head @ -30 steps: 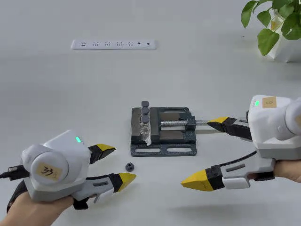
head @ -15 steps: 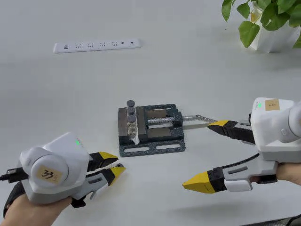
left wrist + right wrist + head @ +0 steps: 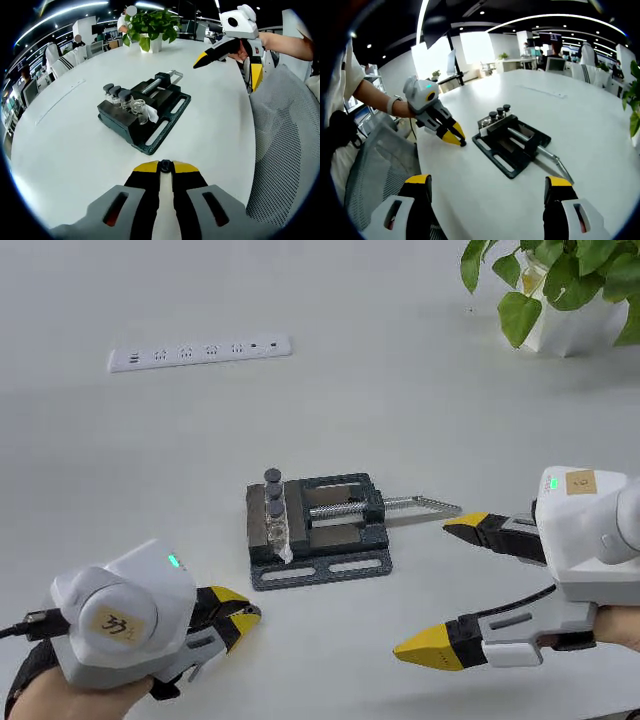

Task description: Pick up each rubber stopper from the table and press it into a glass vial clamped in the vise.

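Three vials (image 3: 273, 492) in the vise (image 3: 340, 540) are already carrying stoppers; the nearest vial (image 3: 277, 531) is standing open. The left gripper (image 3: 240, 615) jaws are pinching a stopper (image 3: 165, 166) near-left of the vise; the right gripper (image 3: 438, 586) jaws are gaping wide.

Little can be read here. In the head view, at about seven o'clock, my left gripper (image 3: 245, 615) carries a tan sticker (image 3: 112, 625) on the round end of its white housing. It bears two dark handwritten figures, tilted, which look like "33", though the second could be a 7 and I cannot be sure. At about four o'clock, my right gripper (image 3: 422, 585) has a second tan sticker (image 3: 580, 481) on top of its white housing, with one small handwritten mark too faint to make out. At eleven o'clock, the white power strip (image 3: 200, 351) shows dark marks too small to read as text.
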`<state>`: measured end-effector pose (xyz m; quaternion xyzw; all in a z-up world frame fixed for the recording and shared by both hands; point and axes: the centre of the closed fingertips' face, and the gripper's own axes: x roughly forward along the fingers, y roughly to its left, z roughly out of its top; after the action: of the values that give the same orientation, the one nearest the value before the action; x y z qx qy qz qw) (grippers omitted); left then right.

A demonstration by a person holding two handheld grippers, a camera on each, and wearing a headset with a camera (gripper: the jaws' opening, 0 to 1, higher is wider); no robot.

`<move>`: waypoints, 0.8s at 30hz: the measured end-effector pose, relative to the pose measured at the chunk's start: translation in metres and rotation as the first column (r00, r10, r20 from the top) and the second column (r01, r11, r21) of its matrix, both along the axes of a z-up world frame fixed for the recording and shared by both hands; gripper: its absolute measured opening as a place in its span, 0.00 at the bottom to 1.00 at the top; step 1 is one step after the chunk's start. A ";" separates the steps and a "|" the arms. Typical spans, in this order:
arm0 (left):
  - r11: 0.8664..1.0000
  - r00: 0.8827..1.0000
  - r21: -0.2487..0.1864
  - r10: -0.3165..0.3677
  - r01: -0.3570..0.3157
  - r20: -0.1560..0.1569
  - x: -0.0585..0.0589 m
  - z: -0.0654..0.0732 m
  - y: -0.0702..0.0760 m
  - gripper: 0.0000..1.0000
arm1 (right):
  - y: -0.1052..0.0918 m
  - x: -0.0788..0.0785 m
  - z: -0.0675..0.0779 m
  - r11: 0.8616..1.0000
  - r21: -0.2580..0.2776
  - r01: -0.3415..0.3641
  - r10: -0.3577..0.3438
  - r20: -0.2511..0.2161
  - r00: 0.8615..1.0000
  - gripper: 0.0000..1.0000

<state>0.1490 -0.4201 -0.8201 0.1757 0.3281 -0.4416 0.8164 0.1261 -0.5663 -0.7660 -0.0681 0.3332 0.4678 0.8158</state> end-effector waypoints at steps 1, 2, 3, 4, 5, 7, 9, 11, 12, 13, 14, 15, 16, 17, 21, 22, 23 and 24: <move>1.000 1.000 0.001 -0.003 0.003 -0.001 0.000 0.000 0.000 0.05 | 0.000 0.000 0.000 1.000 0.000 -0.001 0.001 0.001 1.000 0.92; 1.000 1.000 0.003 -0.006 0.006 -0.005 0.000 0.000 0.000 0.05 | 0.001 0.000 0.001 1.000 0.001 -0.002 0.002 0.002 1.000 0.92; 1.000 1.000 0.007 -0.006 0.006 -0.010 0.000 0.001 0.000 0.05 | 0.001 0.000 0.001 1.000 0.003 -0.002 0.002 0.000 1.000 0.91; 1.000 1.000 0.011 -0.008 0.009 -0.015 0.000 0.000 -0.001 0.05 | 0.002 0.000 0.001 1.000 0.004 -0.003 0.003 0.000 1.000 0.91; 1.000 1.000 0.019 -0.016 0.016 -0.016 0.000 0.000 -0.001 0.05 | 0.002 0.000 0.001 1.000 0.004 -0.004 0.004 0.001 1.000 0.91; 0.999 1.000 0.026 -0.024 0.024 -0.019 0.000 0.000 -0.001 0.05 | 0.003 0.000 0.001 1.000 0.005 -0.005 0.005 -0.002 1.000 0.91; 0.999 0.999 0.035 -0.033 0.034 -0.026 0.000 0.000 0.000 0.05 | 0.004 0.000 0.000 1.000 0.007 -0.008 0.008 -0.004 1.000 0.91; 0.997 0.998 0.058 -0.051 0.053 -0.030 -0.001 0.000 0.000 0.05 | 0.006 -0.001 0.000 1.000 0.008 -0.011 0.011 -0.007 1.000 0.91; 0.995 0.997 0.077 -0.065 0.067 -0.030 -0.001 -0.002 0.001 0.06 | 0.006 -0.001 0.000 1.000 0.009 -0.012 0.012 -0.008 1.000 0.91; 0.993 0.997 0.087 -0.077 0.079 -0.031 -0.002 -0.002 0.001 0.08 | 0.007 -0.002 -0.001 1.000 0.010 -0.014 0.014 -0.009 1.000 0.91; 0.992 0.996 0.092 -0.081 0.084 -0.034 -0.005 -0.003 -0.001 0.11 | 0.007 -0.002 -0.001 1.000 0.011 -0.015 0.015 -0.010 1.000 0.91; 0.988 0.994 0.114 -0.098 0.102 -0.042 -0.007 -0.003 0.000 0.12 | 0.007 -0.003 -0.001 1.000 0.012 -0.015 0.015 -0.012 1.000 0.90; 0.984 0.993 0.129 -0.115 0.119 -0.037 -0.007 -0.003 0.001 0.12 | 0.007 -0.003 -0.001 1.000 0.011 -0.015 0.015 -0.012 1.000 0.90; 0.984 0.992 0.128 -0.122 0.125 -0.031 -0.007 -0.001 0.000 0.10 | 0.007 -0.003 -0.001 1.000 0.010 -0.015 0.015 -0.014 1.000 0.90; 0.979 0.989 0.144 -0.138 0.144 -0.054 -0.008 0.003 -0.001 0.09 | 0.007 -0.006 -0.004 1.000 0.006 -0.015 0.015 -0.022 1.000 0.89; 0.976 0.988 0.156 -0.145 0.152 -0.053 -0.006 0.002 0.000 0.08 | 0.007 -0.006 -0.004 1.000 0.006 -0.015 0.016 -0.023 1.000 0.89; 0.975 0.987 0.157 -0.151 0.159 -0.061 -0.005 0.003 -0.001 0.08 | 0.007 -0.007 -0.004 1.000 0.007 -0.015 0.016 -0.024 1.000 0.88; 0.975 0.987 0.154 -0.149 0.157 -0.065 -0.004 0.004 -0.002 0.08 | 0.007 -0.007 -0.004 1.000 0.009 -0.015 0.015 -0.024 1.000 0.88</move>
<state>0.1447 -0.4220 -0.8160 0.2533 0.3691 -0.4801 0.7544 0.1192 -0.5596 -0.7703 -0.0614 0.3406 0.4760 0.8085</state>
